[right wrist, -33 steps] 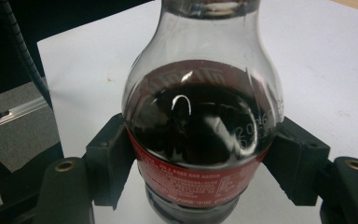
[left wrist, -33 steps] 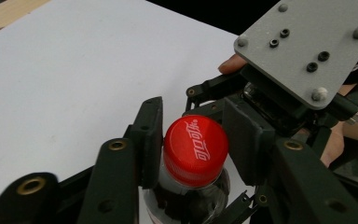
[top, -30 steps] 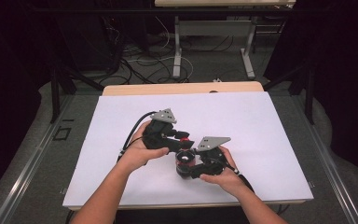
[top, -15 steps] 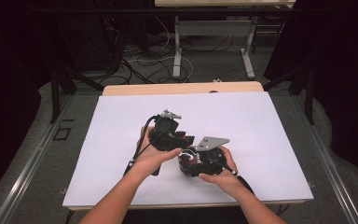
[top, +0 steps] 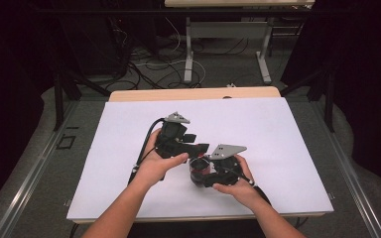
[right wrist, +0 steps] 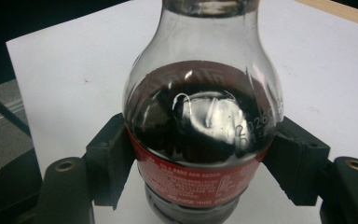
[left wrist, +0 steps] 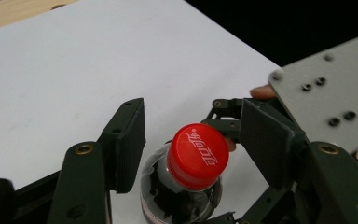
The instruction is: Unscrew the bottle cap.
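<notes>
Two tools at work on one small cola bottle, standing upright on the white desk just below the middle of the high view. Right tool clamped on the bottle's belly at the red label, pads pressed to both sides, holding it steady. Left tool set over the neck from the upper left in the high view, jaws just opened to a part-way gap, the red cap between them but touched by neither pad, with clear space on each side. Cap seated on the neck, sitting a little askew in the left tool's view; whether loosened cannot be told. Judged from that: bottle secured, one grip on the cap released, cap not yet off; probably a re-grip and more twisting left, then lifting the cap away. Left hand wrapped around its tool, forearm in from the lower left, tool tipped down toward the cap. Right hand low beside the bottle, tool held about level, forearm in from the lower right.
</notes>
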### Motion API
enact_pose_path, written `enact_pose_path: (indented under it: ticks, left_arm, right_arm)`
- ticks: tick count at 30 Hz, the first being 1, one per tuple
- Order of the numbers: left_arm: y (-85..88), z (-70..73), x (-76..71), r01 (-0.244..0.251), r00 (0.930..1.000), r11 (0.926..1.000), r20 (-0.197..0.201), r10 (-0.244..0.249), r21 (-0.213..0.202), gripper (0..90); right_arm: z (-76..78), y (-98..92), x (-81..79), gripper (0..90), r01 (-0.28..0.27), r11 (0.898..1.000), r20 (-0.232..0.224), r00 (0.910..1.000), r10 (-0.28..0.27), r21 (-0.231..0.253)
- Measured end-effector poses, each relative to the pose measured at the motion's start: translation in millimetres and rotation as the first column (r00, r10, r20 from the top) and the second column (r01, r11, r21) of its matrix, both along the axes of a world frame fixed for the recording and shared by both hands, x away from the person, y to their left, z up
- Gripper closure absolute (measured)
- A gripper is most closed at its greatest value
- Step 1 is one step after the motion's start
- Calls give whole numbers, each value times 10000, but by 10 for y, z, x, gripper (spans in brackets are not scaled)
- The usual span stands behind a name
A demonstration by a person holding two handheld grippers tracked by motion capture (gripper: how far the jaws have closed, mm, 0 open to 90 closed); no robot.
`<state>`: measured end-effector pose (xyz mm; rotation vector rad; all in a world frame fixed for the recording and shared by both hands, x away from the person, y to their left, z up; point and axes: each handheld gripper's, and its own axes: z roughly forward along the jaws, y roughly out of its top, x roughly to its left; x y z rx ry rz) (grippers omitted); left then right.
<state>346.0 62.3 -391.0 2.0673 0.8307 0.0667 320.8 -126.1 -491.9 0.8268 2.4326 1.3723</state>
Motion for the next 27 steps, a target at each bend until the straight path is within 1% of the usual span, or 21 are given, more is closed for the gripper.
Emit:
enact_pose_path:
  ticks: [1,2,4,5,7,8,9,10,11,13,14,15,17,18,19,20,21,23,24,26,27]
  left_arm:
    - [18,-1,3,274,9996,9996,53,-274,-21,421]
    - [37,0,5,526,9984,9986,185,-527,72,421]
    - [67,-5,7,893,9953,9959,367,-899,173,425]
    - [73,-12,7,965,9939,9951,515,-975,217,435]
    - [90,-24,6,1121,9923,9933,499,-1134,288,440]
    - [103,-22,13,1335,9901,9906,385,-1347,306,448]
    - [98,-43,8,1182,9915,9928,529,-1191,194,456]
    - [107,-46,10,1289,9908,9915,386,-1294,157,461]
    - [109,-56,13,1291,9905,9916,459,-1295,128,465]
    - [116,-66,23,1468,9875,9890,549,-1477,205,474]
    - [118,-70,28,1532,9863,9880,578,-1542,216,475]
    - [117,-78,32,1533,9861,9880,619,-1542,188,482]
    - [119,-79,37,1671,9840,9858,595,-1679,180,485]
    - [110,-86,35,1641,9843,9863,639,-1647,151,490]
    - [112,-79,39,1797,9820,9834,549,-1808,240,499]
    - [100,-91,45,1826,9805,9830,709,-1836,204,510]
    - [100,-86,47,1891,9798,9817,624,-1903,236,517]
    - [86,-98,40,1800,9819,9836,587,-1801,87,524]
    - [78,-103,48,1861,9798,9825,732,-1861,66,534]
    - [65,-100,45,1913,9793,9815,667,-1911,31,552]
    - [62,-90,43,1956,9789,9806,584,-1959,122,566]
  right_arm:
    - [-1,2,0,298,-91,10000,-30,10000,91,4]
    - [-1,2,0,298,-91,10000,-30,10000,91,4]
    - [0,9,-11,298,-189,9998,-161,9997,189,26]
    - [2,11,-12,298,-223,9997,-162,9996,222,-43]
    - [-3,16,-10,298,-232,9997,-138,9996,233,48]
    - [-5,13,-7,298,-255,9997,-134,9996,256,65]
    - [0,10,-5,298,-281,9996,-163,9995,282,71]
    - [-4,11,-2,298,-251,9996,-91,9996,252,143]
    - [1,6,-2,298,-263,9996,-136,9996,264,133]
    - [2,2,1,298,-324,9993,-124,9994,326,165]
    - [9,-5,3,298,-391,9992,-136,9991,392,80]
    - [5,1,0,298,-404,9990,-53,9992,405,206]
    - [6,2,-1,298,-449,9988,-86,9989,451,205]
    - [5,6,-4,298,-439,9988,-58,9990,440,226]
    - [6,7,-7,299,-464,9987,-95,9989,466,233]
    - [3,8,-6,298,-481,9986,-78,9988,483,221]
    - [4,7,-7,299,-525,9984,-113,9985,527,194]
    - [4,9,-10,299,-514,9984,-31,9987,515,215]
    - [8,11,-13,299,-505,9984,-30,9987,506,241]
    - [12,12,-17,299,-505,9984,1,9987,506,256]
    - [13,13,-18,299,-519,9983,-7,9986,520,264]
